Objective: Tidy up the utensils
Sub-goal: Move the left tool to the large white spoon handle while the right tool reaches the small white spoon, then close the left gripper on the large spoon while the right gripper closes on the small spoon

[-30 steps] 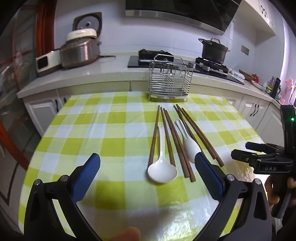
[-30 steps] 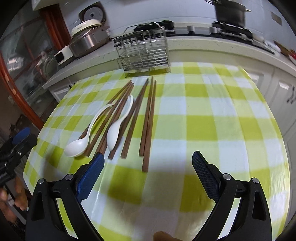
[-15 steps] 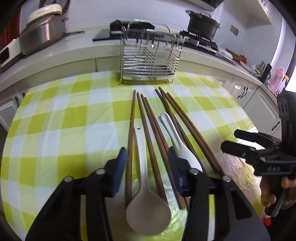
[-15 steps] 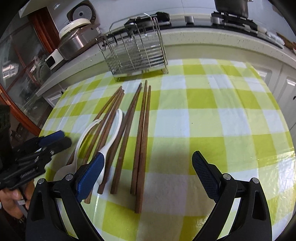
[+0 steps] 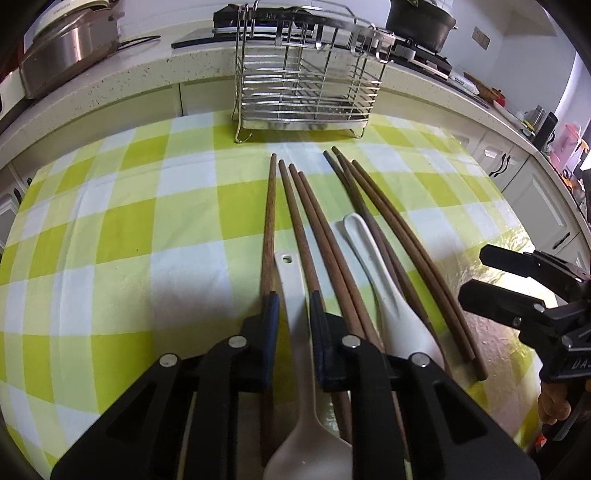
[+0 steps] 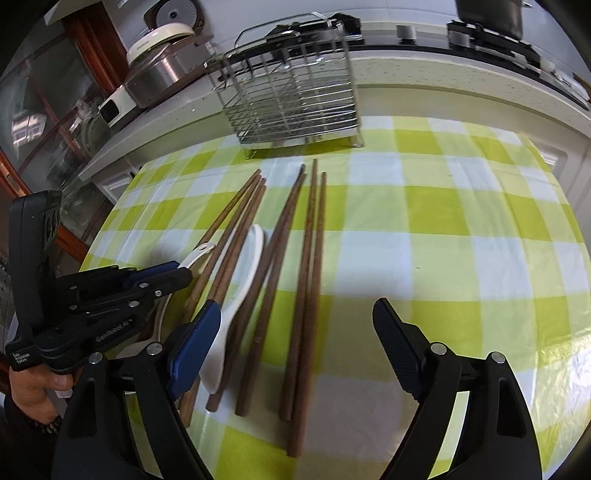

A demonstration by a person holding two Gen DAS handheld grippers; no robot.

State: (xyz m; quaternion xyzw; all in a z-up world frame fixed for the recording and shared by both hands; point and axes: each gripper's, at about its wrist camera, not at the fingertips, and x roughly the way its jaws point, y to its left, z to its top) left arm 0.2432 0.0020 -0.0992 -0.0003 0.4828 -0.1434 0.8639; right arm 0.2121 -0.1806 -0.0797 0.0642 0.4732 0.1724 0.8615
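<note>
Several brown chopsticks [image 5: 321, 229] and two white spoons lie on a green-checked tablecloth [image 5: 147, 221]. My left gripper [image 5: 293, 301] points down over the left spoon [image 5: 293, 273]; its jaws are closing and the blue pads sit against both sides of the handle. The second spoon [image 5: 384, 280] lies just right of it among the chopsticks. My right gripper [image 6: 295, 306] hovers open over the right-hand chopsticks [image 6: 310, 258], jaws closing slightly, with the second spoon [image 6: 247, 266] by its left finger. The left gripper [image 6: 184, 273] also shows from the side here.
A wire utensil rack [image 5: 306, 85] stands at the table's far edge, empty as far as I can see. Behind it runs a counter with a rice cooker [image 5: 70, 48] and a black pot [image 5: 421, 22]. A hand [image 6: 33, 384] holds the left gripper.
The left gripper came down and forward over the left spoon, and its jaws went from wide open to tight on the handle. The right gripper moved closer to the chopsticks and narrowed a little.
</note>
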